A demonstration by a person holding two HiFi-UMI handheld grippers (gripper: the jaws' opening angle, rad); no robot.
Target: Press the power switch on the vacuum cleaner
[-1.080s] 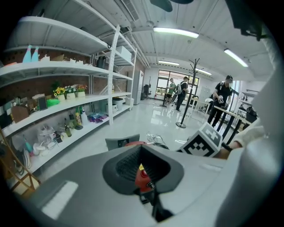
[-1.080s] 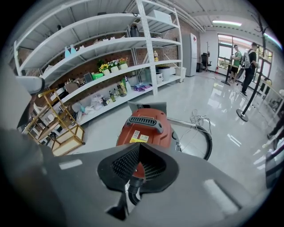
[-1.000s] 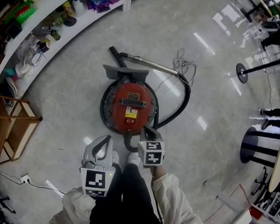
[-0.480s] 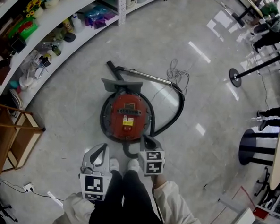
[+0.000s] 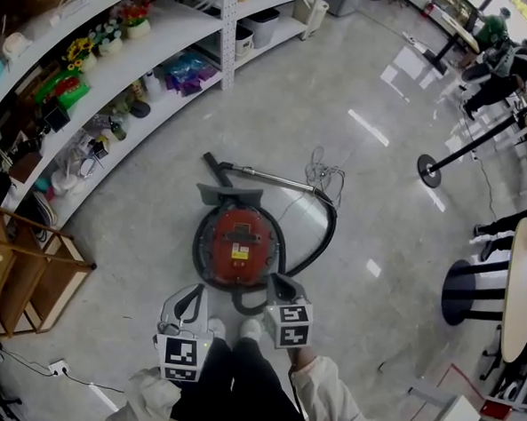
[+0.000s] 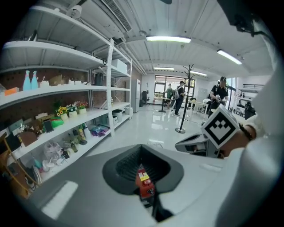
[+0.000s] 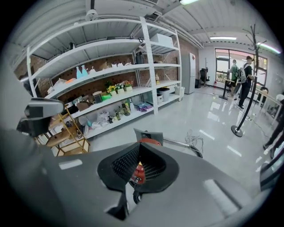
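The red round vacuum cleaner (image 5: 238, 245) sits on the floor in front of my feet. Its black hose (image 5: 326, 236) curls round its right side to a metal wand (image 5: 270, 176) and a grey floor nozzle (image 5: 229, 194). My right gripper (image 5: 273, 283) hovers shut over the vacuum's near edge, holding nothing. The left gripper (image 5: 192, 293) is also shut and empty, left of the vacuum's near side. Through the gap in its jaws, the left gripper view shows the red body (image 6: 144, 184). The right gripper view shows it too (image 7: 138, 173).
Curved white shelves (image 5: 122, 54) full of goods run along the left. A wooden rack (image 5: 19, 279) stands at the lower left. A loose cord (image 5: 323, 175) lies by the wand. A stanchion base (image 5: 428, 171) and a round table (image 5: 522, 283) are to the right, with people beyond.
The head view has risen, so the vacuum looks smaller and more shelving shows. Both grippers have lifted with it and stay shut. The vacuum has not moved.
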